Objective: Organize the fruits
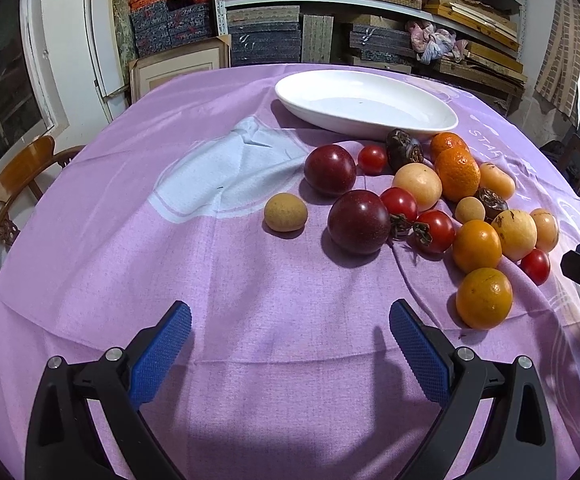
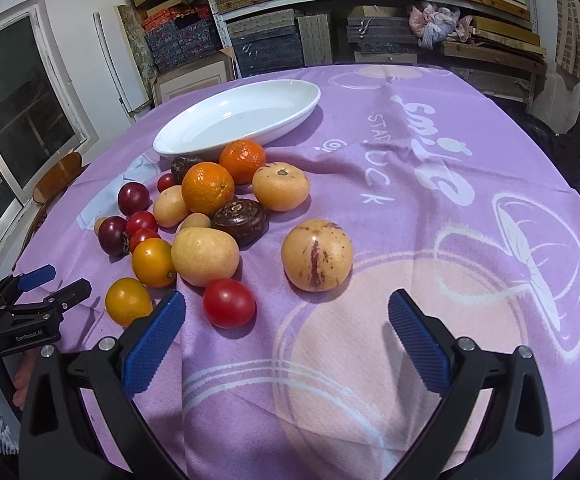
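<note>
Fruits: all loose on the worktop (image 1: 130, 280), none in the white dish (image 1: 429, 130) yet.

Left wrist view: my left tongs (image 1: 290, 340) are wide, holding nothing, over bare purple cloth short of the pile. Nearest in line are a dark plum (image 1: 357, 222) and a small tan fruit (image 1: 285, 212) sitting apart to the left. The dish is behind the pile, empty. Tip of the other tool shows at the right edge.

Right wrist view: right tongs (image 2: 286, 326) also wide and empty. A red tomato (image 2: 229, 303) lies just ahead of the left finger, and a speckled yellow fruit (image 2: 317, 254) sits apart on the right.

Risks as I judge them: everything is round and the cloth is wrinkled, so nudging one fruit could roll its neighbours, maybe off the edge. The tomatoes look soft, so too hard a squeeze may split them. Both tongs working the same cluster could clash.
</note>
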